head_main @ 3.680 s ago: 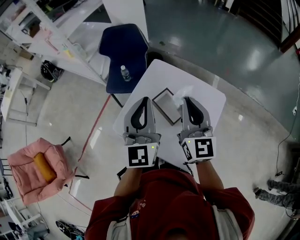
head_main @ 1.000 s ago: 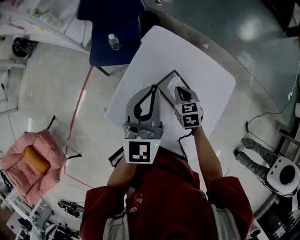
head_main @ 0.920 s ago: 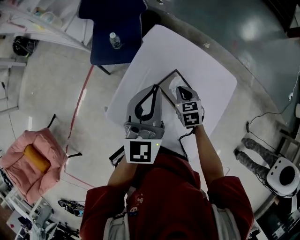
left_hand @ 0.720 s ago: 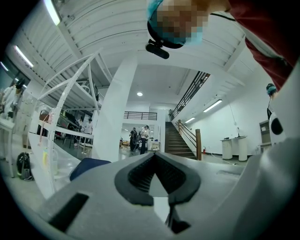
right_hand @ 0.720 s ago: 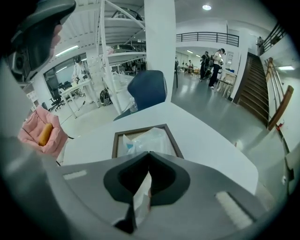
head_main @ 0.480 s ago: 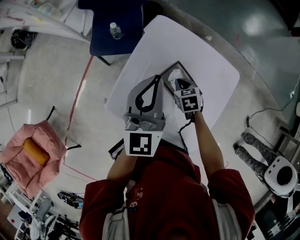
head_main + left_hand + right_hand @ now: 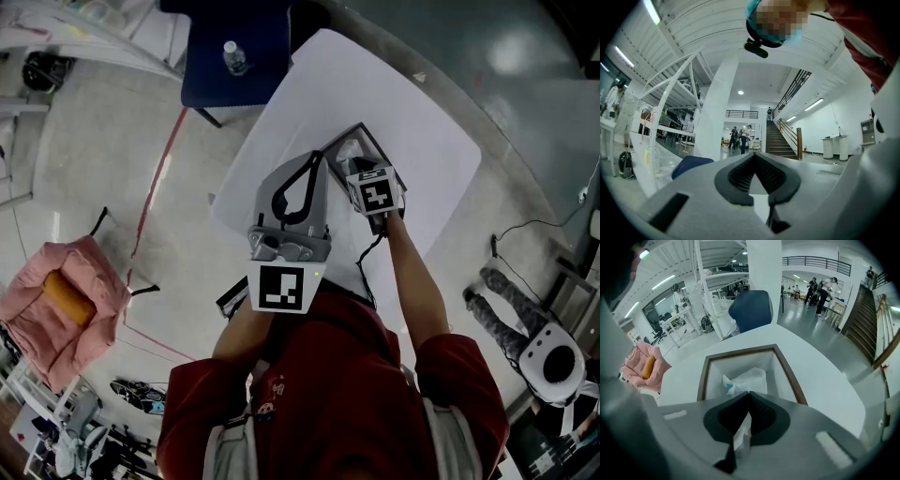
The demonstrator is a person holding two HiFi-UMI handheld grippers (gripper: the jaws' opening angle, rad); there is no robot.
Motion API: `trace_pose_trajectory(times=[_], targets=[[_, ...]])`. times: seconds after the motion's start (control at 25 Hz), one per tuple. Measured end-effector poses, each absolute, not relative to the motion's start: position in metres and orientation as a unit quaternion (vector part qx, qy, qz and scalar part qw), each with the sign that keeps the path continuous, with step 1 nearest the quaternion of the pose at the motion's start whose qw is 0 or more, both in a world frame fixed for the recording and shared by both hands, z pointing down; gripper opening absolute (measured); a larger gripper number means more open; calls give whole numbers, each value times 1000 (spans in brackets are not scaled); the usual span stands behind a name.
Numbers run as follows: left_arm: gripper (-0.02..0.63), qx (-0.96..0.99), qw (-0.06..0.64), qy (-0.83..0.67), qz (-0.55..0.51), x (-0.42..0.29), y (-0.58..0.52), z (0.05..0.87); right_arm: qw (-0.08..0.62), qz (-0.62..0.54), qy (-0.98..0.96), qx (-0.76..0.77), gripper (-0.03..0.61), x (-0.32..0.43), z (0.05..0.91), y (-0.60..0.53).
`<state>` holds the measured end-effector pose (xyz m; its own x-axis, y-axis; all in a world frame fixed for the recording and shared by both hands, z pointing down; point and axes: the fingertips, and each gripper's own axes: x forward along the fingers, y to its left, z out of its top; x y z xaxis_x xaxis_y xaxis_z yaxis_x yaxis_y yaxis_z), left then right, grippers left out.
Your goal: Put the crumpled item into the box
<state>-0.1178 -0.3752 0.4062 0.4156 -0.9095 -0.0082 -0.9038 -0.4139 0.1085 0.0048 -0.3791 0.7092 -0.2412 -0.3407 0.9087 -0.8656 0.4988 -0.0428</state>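
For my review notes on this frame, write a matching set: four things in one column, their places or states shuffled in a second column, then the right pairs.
Things:
1. crumpled item
2. box
3. water bottle
4. left gripper

Places or states:
A. on the blue chair
B. jaws together, nothing between them
C. pinched by the right gripper
D. open-topped, on the white table

Pairs: 1-C; 2-D; 3-A; 4-B

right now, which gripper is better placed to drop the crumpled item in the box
Right: the right gripper grips the crumpled item over the box; the left gripper holds nothing and points away.
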Motion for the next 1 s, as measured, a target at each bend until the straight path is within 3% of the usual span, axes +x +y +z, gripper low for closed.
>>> trace_pose_trajectory(times=[0.68,1.0], targets=[[3,835,53,-546,-31,-127,-380,416,508,303,-709,384,12,7,737,-380],[3,834,55,-548,-32,-130,-379,417,497,319,-711,382,62,4,739,-381]])
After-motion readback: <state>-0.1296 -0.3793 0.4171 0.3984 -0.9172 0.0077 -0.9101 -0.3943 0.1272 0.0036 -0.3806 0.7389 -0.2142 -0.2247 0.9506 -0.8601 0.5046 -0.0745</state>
